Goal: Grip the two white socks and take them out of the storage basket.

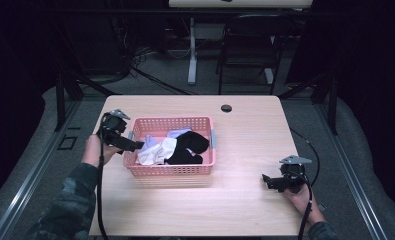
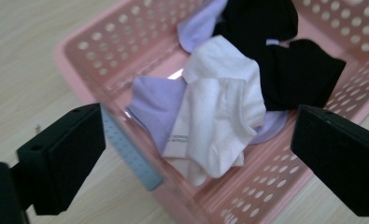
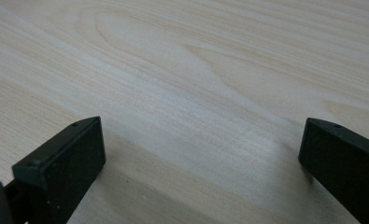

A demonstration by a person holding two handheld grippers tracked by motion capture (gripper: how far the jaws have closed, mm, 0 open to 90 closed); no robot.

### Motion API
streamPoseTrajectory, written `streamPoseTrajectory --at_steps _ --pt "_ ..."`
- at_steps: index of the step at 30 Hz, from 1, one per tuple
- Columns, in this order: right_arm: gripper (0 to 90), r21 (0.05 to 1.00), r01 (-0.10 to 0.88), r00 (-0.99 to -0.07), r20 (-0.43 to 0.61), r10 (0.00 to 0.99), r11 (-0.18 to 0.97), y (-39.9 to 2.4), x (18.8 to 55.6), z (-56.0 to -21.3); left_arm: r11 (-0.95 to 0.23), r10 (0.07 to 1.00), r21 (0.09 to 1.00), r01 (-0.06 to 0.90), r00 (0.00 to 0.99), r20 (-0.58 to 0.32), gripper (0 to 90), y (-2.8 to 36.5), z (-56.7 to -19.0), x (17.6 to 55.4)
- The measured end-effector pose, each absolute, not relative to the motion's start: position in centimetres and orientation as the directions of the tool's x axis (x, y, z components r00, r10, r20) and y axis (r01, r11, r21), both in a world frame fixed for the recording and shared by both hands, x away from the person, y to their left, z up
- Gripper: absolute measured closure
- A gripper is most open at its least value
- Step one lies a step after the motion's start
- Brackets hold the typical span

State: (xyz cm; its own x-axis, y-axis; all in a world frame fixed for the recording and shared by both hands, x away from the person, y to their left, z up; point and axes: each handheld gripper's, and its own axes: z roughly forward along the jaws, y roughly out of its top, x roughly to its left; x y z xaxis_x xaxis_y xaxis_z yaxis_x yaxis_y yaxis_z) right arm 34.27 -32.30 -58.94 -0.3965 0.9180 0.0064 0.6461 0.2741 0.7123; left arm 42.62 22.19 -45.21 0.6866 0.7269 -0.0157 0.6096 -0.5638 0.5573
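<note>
A pink perforated basket (image 1: 172,170) stands on the wooden table and holds a heap of socks. In the heap lie a white sock (image 2: 219,112), a lilac sock (image 2: 156,105) and black socks (image 2: 285,70). My left gripper (image 1: 136,146) hangs open over the basket's left rim (image 2: 84,65), with the white sock (image 1: 157,150) straight ahead between its spread jaws. My right gripper (image 1: 270,181) rests low over bare table at the right, open, with nothing between its jaws.
The table (image 1: 245,140) has a round cable hole (image 1: 226,108) near its far edge. A black chair (image 1: 250,45) and a desk leg (image 1: 192,50) stand behind the table. Metal frame rails (image 1: 355,185) run along both sides.
</note>
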Motion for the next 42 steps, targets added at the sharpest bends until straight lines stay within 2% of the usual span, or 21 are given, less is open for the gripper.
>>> streamPoseTrajectory --at_steps 5,10,15,18,22,28,36,42 --pt "0.0 0.712 0.646 -0.397 0.006 0.918 0.275 -32.3 34.3 -58.9 -0.601 0.709 0.492 0.630 0.704 -0.036 8.2 20.4 -46.7 43.7" --pt "0.0 0.712 0.646 -0.397 0.006 0.918 0.275 -32.3 34.3 -58.9 -0.654 0.697 0.374 0.657 0.716 -0.039 18.8 18.4 -48.3 44.6" --pt "0.0 0.711 0.646 -0.400 0.006 0.917 0.277 -32.3 34.2 -58.9 -0.661 0.708 0.307 0.685 0.704 -0.047 27.1 17.4 -49.6 45.3" --pt "0.0 0.712 0.646 -0.399 0.006 0.917 0.276 -32.3 34.2 -58.9 -0.646 0.718 0.290 0.706 0.691 -0.083 35.9 17.2 -50.2 45.6" --pt "0.0 0.713 0.646 -0.395 0.005 0.919 0.273 -32.3 34.2 -58.9 -0.638 0.733 0.275 0.719 0.676 -0.068 38.0 16.8 -50.9 45.9" --pt "0.0 0.715 0.645 -0.396 0.009 0.918 0.271 -32.3 34.2 -59.0 -0.632 0.751 0.235 0.738 0.659 -0.050 48.1 16.8 -52.0 46.1" --pt "0.0 0.711 0.646 -0.399 0.006 0.917 0.277 -32.3 34.2 -58.9 -0.640 0.748 0.235 0.732 0.663 -0.029 73.2 16.9 -52.0 46.2" --pt "0.0 0.712 0.646 -0.400 0.007 0.917 0.276 -32.3 34.2 -58.9 -0.653 0.736 0.264 0.710 0.676 0.002 76.9 17.2 -51.1 46.0"
